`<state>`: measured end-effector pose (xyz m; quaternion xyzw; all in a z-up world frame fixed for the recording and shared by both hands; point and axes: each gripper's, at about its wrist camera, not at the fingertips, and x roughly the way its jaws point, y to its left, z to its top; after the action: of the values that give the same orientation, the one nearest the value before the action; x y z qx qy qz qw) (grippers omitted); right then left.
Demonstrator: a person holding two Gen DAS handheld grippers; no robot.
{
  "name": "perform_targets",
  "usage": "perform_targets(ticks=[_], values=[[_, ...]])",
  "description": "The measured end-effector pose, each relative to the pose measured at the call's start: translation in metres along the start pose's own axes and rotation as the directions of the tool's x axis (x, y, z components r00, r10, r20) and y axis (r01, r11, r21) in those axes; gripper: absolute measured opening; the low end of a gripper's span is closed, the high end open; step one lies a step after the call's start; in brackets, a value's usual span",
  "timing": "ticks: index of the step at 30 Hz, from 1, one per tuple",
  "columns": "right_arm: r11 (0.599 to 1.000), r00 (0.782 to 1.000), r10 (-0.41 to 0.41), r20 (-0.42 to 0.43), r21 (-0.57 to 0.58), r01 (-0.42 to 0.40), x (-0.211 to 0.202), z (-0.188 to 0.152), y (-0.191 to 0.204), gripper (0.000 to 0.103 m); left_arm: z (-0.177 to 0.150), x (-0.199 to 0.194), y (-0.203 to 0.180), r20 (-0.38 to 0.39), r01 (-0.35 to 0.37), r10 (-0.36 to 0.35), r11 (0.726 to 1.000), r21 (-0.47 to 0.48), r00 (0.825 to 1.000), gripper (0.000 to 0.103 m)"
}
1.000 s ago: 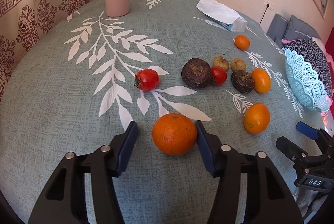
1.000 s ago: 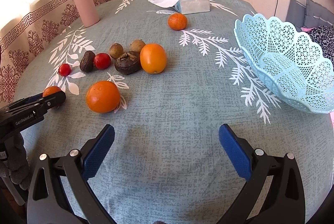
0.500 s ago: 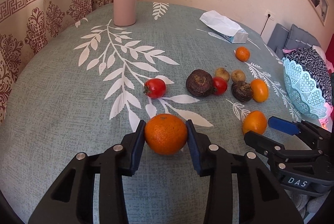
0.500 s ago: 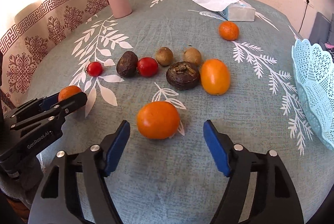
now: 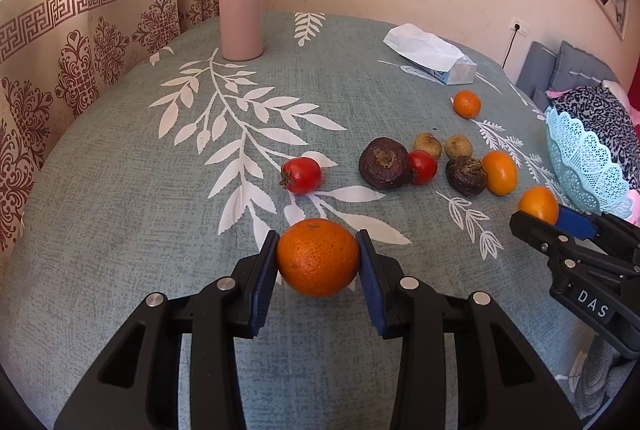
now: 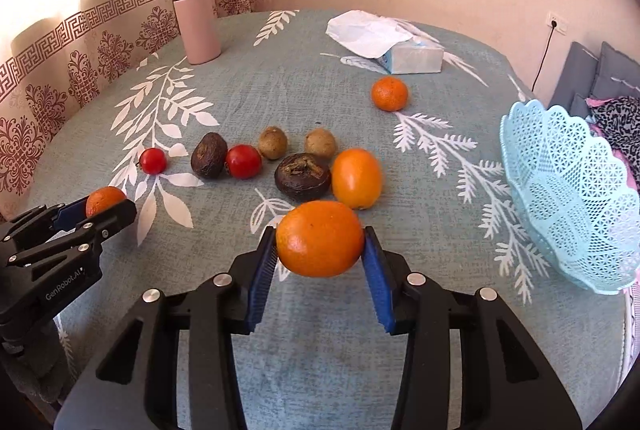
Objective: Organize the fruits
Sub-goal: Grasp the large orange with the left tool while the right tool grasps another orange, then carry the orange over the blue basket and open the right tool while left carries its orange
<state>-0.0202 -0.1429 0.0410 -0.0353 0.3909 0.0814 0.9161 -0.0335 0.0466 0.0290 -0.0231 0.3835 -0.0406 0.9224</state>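
My left gripper [image 5: 318,254] is shut on a rough-skinned orange [image 5: 318,257], held just above the cloth. My right gripper [image 6: 320,250] is shut on a smooth orange [image 6: 320,238]. Each gripper shows in the other's view, the right one [image 5: 538,218] at the right edge and the left one [image 6: 102,205] at the left edge. On the table lie an oval orange fruit [image 6: 357,177], a small mandarin [image 6: 389,93], two tomatoes [image 6: 243,161] [image 6: 153,160], two dark wrinkled fruits [image 6: 303,176] [image 6: 209,160] and two small brown fruits [image 6: 272,143] [image 6: 320,143]. A light-blue lattice basket [image 6: 568,197] stands at the right, empty.
A pink flask [image 6: 196,25] stands at the back left near the curtain. A tissue pack [image 6: 394,47] lies at the back. The round table [image 6: 420,330] has a grey-green leaf-print cloth. Cushions lie beyond the table's right edge.
Both grippers closed on their oranges. The right gripper moved left up to the smooth orange and gripped it. The left gripper's jaws closed fully and raised its orange slightly.
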Motion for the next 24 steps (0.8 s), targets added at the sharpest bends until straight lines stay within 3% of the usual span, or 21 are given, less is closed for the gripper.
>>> perform_targets(ticks=[11,18,24], values=[[0.986,0.988,-0.135,0.08,0.107,0.126,-0.028,0.011,-0.059,0.044,0.011,-0.017,-0.031,0.039,-0.001,-0.001,0.997,0.072,0.999,0.039],[0.947,0.95,-0.289,0.12,0.181,0.265,-0.043,0.015,-0.108,0.044,0.028,-0.027,-0.075,0.057,0.026,-0.035,0.987,0.159,0.998,0.039],[0.899,0.921,-0.381,0.084,0.264,0.349,-0.042,0.011,-0.157,0.044,0.048,-0.034,-0.128,0.084,0.069,-0.092,0.968,0.242,0.992,0.039]])
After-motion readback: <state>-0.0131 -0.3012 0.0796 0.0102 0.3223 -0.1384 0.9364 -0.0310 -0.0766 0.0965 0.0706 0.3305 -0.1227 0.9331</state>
